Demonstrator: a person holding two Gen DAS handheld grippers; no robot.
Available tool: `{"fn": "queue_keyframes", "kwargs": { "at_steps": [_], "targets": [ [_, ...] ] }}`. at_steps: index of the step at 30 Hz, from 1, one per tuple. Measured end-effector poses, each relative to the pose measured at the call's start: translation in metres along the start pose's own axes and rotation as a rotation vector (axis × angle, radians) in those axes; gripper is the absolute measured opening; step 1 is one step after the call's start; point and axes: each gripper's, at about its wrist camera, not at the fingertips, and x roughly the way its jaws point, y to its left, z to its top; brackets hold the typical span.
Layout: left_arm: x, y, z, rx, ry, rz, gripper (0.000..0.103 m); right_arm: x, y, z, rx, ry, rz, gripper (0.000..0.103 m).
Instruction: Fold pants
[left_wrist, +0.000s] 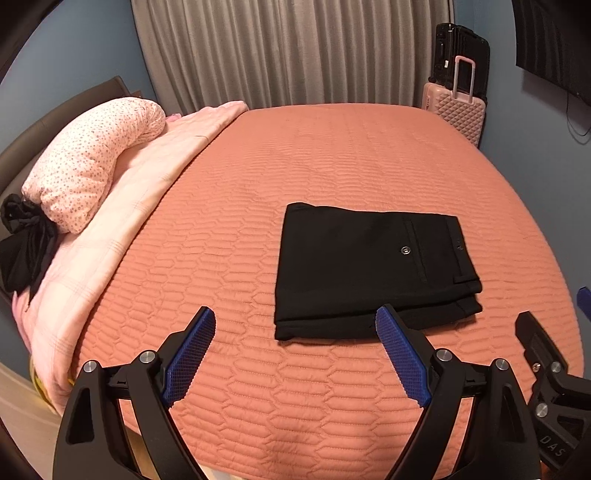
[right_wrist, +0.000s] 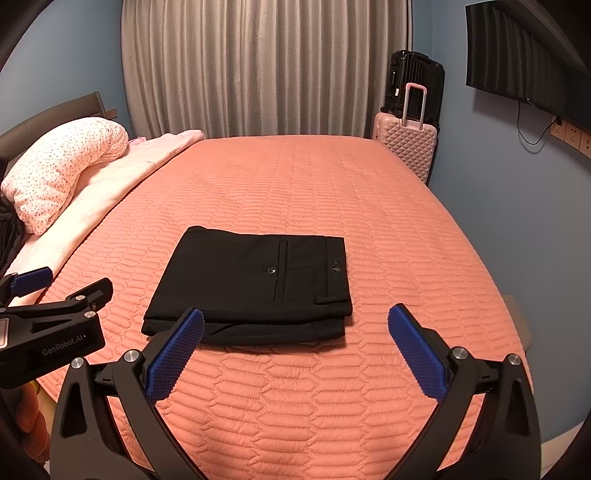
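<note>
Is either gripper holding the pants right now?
No: the left gripper and right gripper are both open above the bedspread, and the folded pants lie free.

Both grippers are black plastic with silver screws, blue ridged pads (left_wrist: 194, 354), "GenRobot.AI" lettering.

The right gripper (right_wrist: 295, 317) has its jaws spread wide with nothing between them, held above the near edge of the bed (right_wrist: 369, 221). Directly ahead of it, the pants (right_wrist: 255, 280) lie folded into a compact rectangle flat on the bedspread, pocket button facing up, their near edge just beyond the left fingertip. The left gripper (right_wrist: 55, 288) enters from the left side, also clear of the pants, and farther ahead stand a pillow (right_wrist: 59, 170) to the left and a pink suitcase (right_wrist: 406, 144) to the right.
</note>
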Motion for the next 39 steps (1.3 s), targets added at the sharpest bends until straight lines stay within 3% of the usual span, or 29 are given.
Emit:
{"fn": "queue_keyframes", "kwargs": {
  "at_steps": [7,25,39],
  "targets": [
    [-0.007,0.005,0.005,-0.019,-0.016,-0.058,0.087,-0.001,-0.002,0.0,0.0,-0.008,-0.001,0.098],
    [-0.016,0.003,0.011,0.019,-0.07,-0.029,0.087,-0.004,0.0,0.001,-0.008,-0.016,-0.002,0.098],
    [-0.013,-0.003,0.004,0.055,-0.064,-0.003,0.087,-0.005,0.001,0.001,-0.008,-0.014,-0.004,0.098]
  ]
}}
